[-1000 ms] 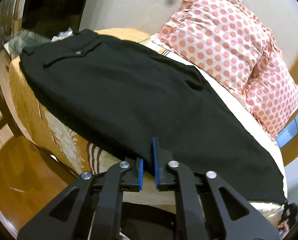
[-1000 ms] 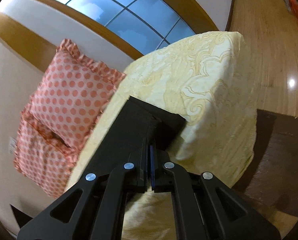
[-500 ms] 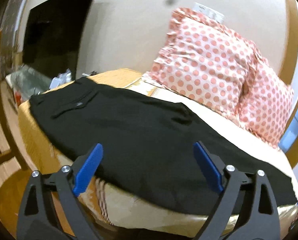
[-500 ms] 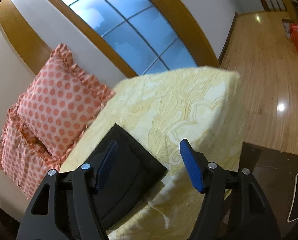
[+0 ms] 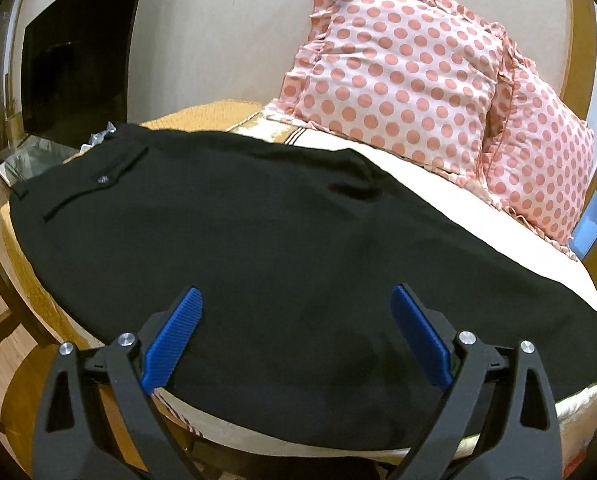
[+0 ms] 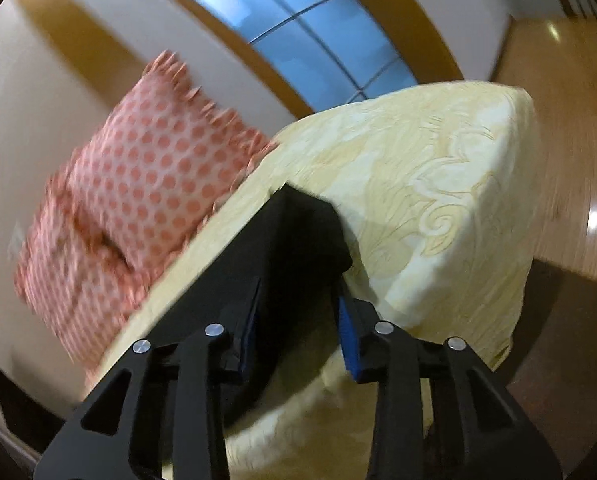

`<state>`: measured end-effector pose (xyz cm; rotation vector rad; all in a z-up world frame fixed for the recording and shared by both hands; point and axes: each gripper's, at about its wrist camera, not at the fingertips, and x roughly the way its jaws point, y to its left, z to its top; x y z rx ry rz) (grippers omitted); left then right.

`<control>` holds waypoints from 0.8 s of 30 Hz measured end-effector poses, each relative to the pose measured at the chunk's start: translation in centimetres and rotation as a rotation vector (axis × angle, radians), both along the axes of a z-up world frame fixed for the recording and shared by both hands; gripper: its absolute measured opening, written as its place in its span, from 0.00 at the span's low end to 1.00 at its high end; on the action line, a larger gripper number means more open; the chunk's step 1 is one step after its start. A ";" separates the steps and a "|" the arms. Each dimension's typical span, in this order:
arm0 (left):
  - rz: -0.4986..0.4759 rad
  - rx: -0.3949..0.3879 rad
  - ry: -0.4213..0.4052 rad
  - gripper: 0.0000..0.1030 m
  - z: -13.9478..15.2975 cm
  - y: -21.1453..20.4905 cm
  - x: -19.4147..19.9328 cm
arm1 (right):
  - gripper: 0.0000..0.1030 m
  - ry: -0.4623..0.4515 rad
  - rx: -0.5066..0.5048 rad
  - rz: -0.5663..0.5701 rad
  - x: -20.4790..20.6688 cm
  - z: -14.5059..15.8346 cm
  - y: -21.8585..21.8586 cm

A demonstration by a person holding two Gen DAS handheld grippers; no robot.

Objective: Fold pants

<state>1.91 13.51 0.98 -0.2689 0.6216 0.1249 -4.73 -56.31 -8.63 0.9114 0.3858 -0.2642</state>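
Black pants [image 5: 258, 240] lie flat along the bed, folded lengthwise, waistband and a buttoned pocket at the left. My left gripper [image 5: 294, 336] is wide open over the near edge of the pants, blue pads apart and empty. In the right wrist view the leg-hem end of the pants [image 6: 298, 248] lies on the yellow bedspread [image 6: 438, 200]. My right gripper [image 6: 298, 332] is open, its fingers on either side of the hem end; the view is blurred.
Two pink polka-dot pillows [image 5: 398, 68] stand against the wall behind the pants and show in the right wrist view [image 6: 146, 184] too. A dark screen [image 5: 74, 64] stands at the far left. Wooden floor [image 6: 570, 152] lies beyond the bed end, under a window [image 6: 322, 20].
Both grippers were shut on the near edge of the pants a second ago and have let go and opened. The right gripper has since narrowed and moved in over the hem end.
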 end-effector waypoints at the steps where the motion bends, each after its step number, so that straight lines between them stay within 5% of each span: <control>1: -0.003 0.000 -0.001 0.93 -0.2 0.0 -0.1 | 0.22 0.009 0.005 -0.012 0.1 -0.1 -0.1; 4: -0.020 0.030 -0.010 0.95 -0.6 -0.3 -0.1 | 0.08 0.014 -0.007 -0.014 0.3 0.5 0.5; 9: -0.039 0.127 0.002 0.98 -1.2 -1.4 0.1 | 0.08 -0.081 -0.126 0.072 2.4 5.8 4.4; 13: -0.042 0.106 -0.017 0.98 -1.2 -1.1 -0.3 | 0.07 -0.214 -0.221 0.296 5.5 11.6 11.9; 16: -0.038 0.097 -0.024 0.98 -1.1 -1.1 -0.3 | 0.08 -0.290 -0.289 0.584 8.2 14.5 21.9; 19: -0.031 0.088 -0.027 0.98 -1.1 -1.1 -0.3 | 0.07 -0.271 -0.349 0.894 9.7 14.1 32.3; 21: -0.032 0.070 -0.031 0.98 -1.0 -0.9 -0.3 | 0.07 -0.166 -0.435 1.095 10.3 11.2 39.5; 24: -0.044 0.030 -0.038 0.98 -0.8 -0.4 -0.5 | 0.07 -0.039 -0.431 1.184 11.0 7.5 43.2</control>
